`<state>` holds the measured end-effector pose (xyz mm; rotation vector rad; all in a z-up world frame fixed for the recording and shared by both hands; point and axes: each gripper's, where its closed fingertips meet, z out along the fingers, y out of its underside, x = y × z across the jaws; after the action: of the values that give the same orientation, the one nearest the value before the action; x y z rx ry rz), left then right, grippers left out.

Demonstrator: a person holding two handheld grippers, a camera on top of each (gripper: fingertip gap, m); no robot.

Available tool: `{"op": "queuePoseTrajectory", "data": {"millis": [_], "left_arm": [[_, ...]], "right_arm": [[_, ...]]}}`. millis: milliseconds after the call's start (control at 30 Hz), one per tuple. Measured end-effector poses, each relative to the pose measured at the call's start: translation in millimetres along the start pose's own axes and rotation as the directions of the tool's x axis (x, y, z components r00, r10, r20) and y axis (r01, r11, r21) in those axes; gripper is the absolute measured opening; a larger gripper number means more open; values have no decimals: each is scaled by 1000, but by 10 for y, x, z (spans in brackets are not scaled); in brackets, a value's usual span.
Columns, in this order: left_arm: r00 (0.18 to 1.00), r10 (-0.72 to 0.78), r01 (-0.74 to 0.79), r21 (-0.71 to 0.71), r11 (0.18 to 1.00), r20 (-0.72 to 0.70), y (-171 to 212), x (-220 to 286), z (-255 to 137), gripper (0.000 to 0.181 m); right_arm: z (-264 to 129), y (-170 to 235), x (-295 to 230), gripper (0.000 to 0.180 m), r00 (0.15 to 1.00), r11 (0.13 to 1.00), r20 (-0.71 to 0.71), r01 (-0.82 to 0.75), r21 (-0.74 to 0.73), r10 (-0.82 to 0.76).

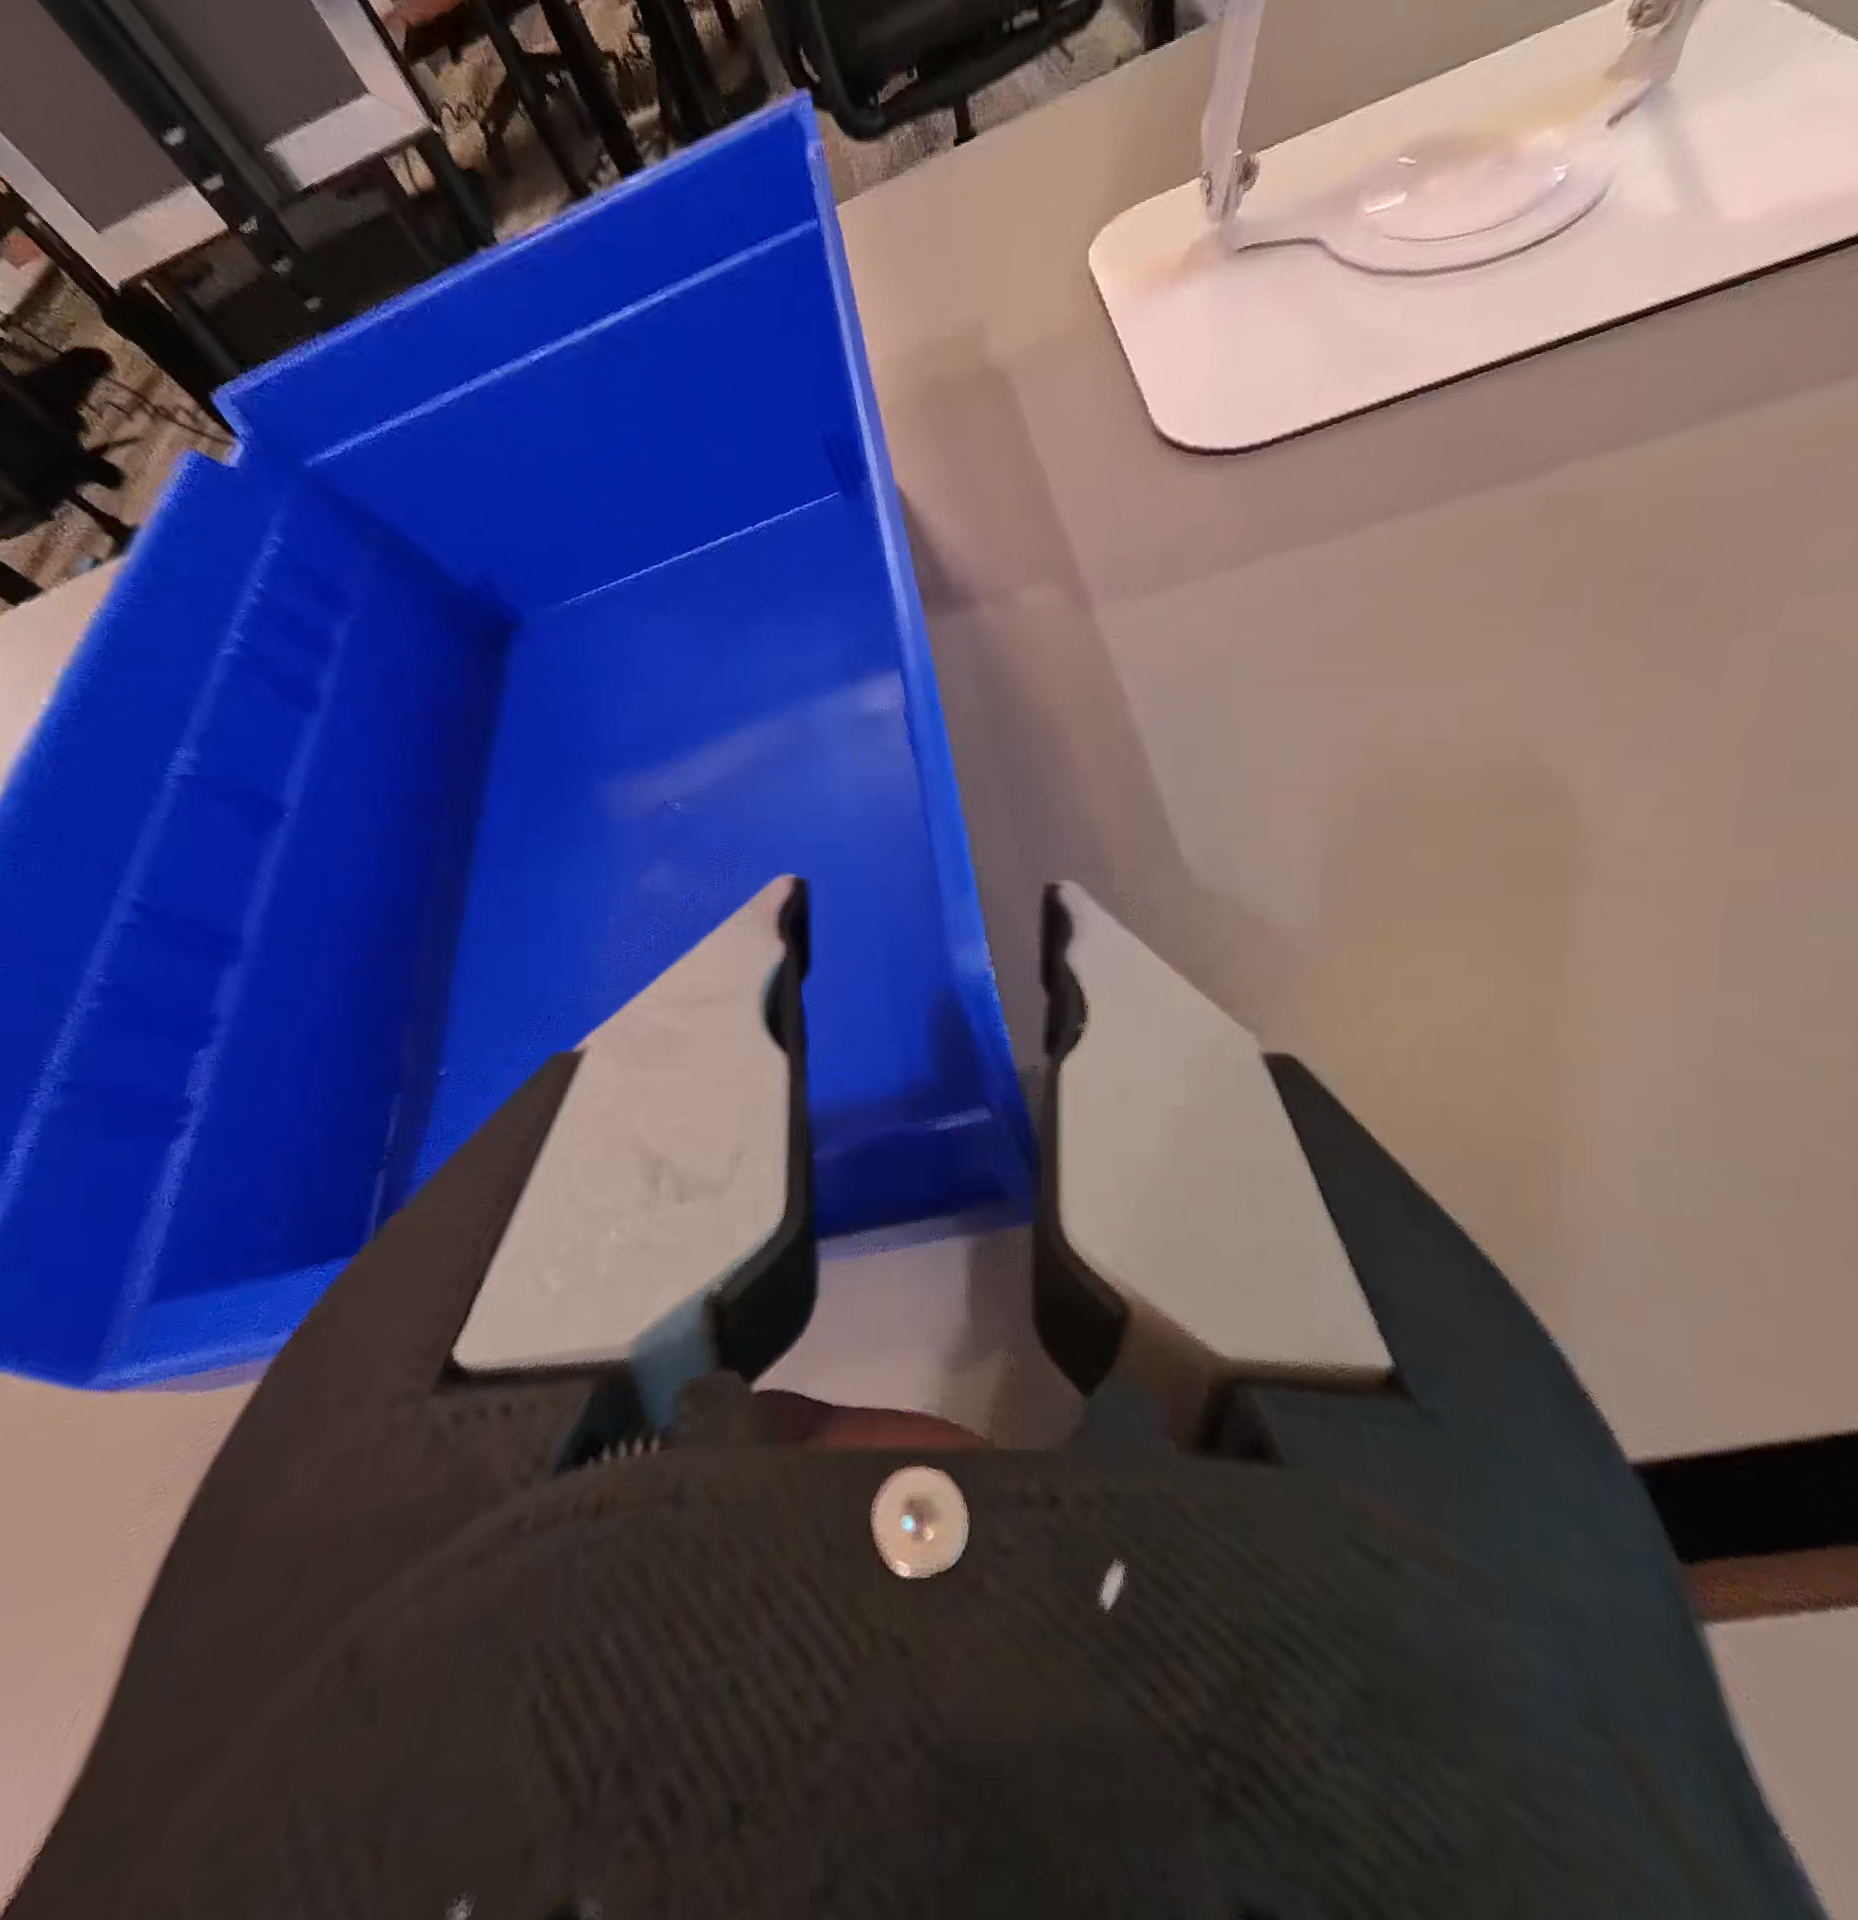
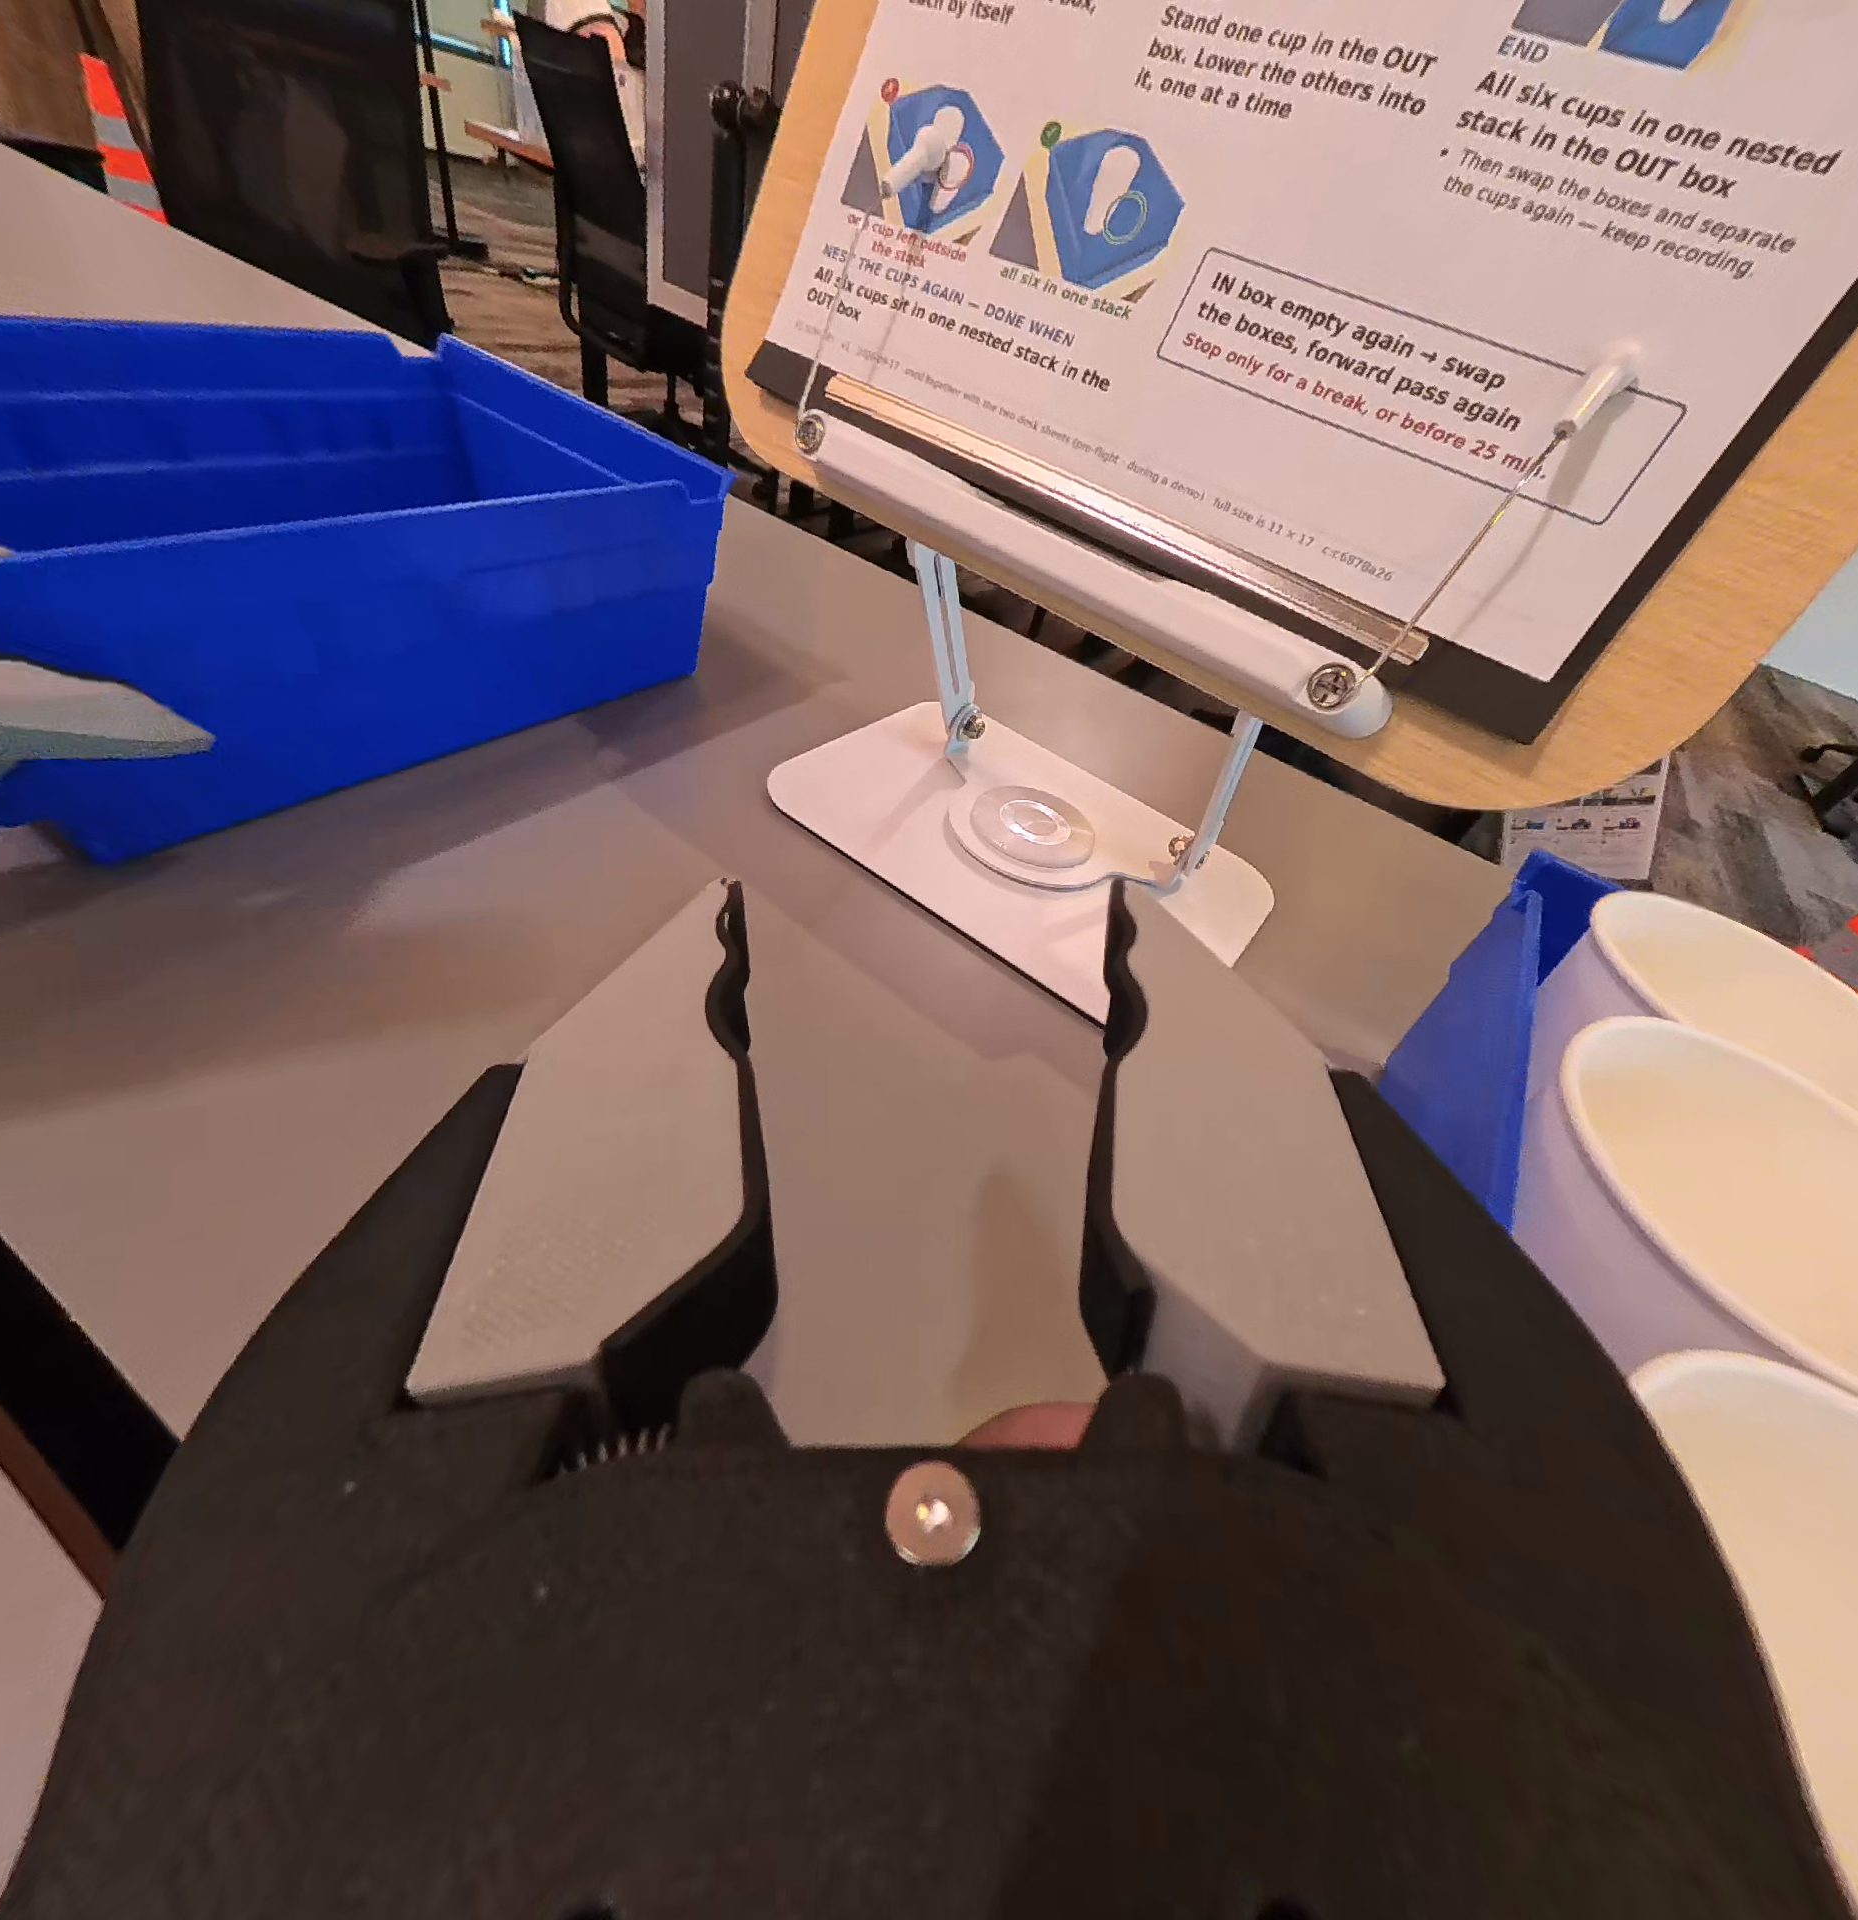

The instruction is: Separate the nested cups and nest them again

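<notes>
Cups (image 2: 1735,1174) are what I must handle, and I see three white paper ones only at the right edge of the right wrist view, standing separately and close together inside a blue bin (image 2: 1465,1081) near the right side of the table (image 2: 385,987).

My right gripper (image 2: 920,904) is released, its jaws moderately apart, holding nothing and touching nothing; it hangs above bare table and points toward the white base (image 2: 904,790) of a document stand. My left gripper (image 1: 920,899) is also released and empty. It hovers over the near right corner of a second blue bin (image 1: 592,727), with one finger over the inside and the other over the table outside the wall. This bin shows no cup in the part I can see.

I judge the cups are now separated, so nesting into the left bin comes next. The risks I see:
- A paper cup is soft; too strong a squeeze may crush the rim.
- The cups stand close, so a finger coming for one may tip its neighbour.
- The right gripper is near the stand (image 2: 1320,312), and a wide swing may strike its board.
- The left finger may catch the bin wall when lowering.
</notes>
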<state>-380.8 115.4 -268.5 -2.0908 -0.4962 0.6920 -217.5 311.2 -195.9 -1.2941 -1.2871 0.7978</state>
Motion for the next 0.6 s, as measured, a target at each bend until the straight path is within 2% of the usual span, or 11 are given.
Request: {"op": "queuePoseTrajectory", "data": {"millis": [100,133,167,267,400,500,567,600], "left_arm": [[1000,-5,4,78,997,15,-72,-3,1,25],[1000,-9,9,96,995,2,-101,29,-13,12],[1000,-14,12,109,994,11,-113,31,-15,7],[998,11,-20,139,990,65,-127,4,-1,4],[999,14,-22,156,988,48,-127,6,-12,4],[998,35,-43,168,985,49,-117,10,-27,4],[998,40,-49,168,985,51,-111,12,-32,5],[998,37,-45,168,985,50,-110,12,-33,4]], "right_arm": [[-32,58,-45,68,1000,1000,-10,22,-10,-22],[-54,81,-57,68,999,1000,-16,28,-11,-28],[-83,97,-64,69,999,999,-23,31,-9,-32],[-239,101,-33,68,997,999,-61,41,15,-40],[-589,67,162,65,989,997,-149,32,68,-21],[-880,42,402,51,965,990,-262,35,139,2],[-903,154,488,48,957,994,-289,31,103,0],[-905,217,534,54,952,997,-305,8,83,17]]}}
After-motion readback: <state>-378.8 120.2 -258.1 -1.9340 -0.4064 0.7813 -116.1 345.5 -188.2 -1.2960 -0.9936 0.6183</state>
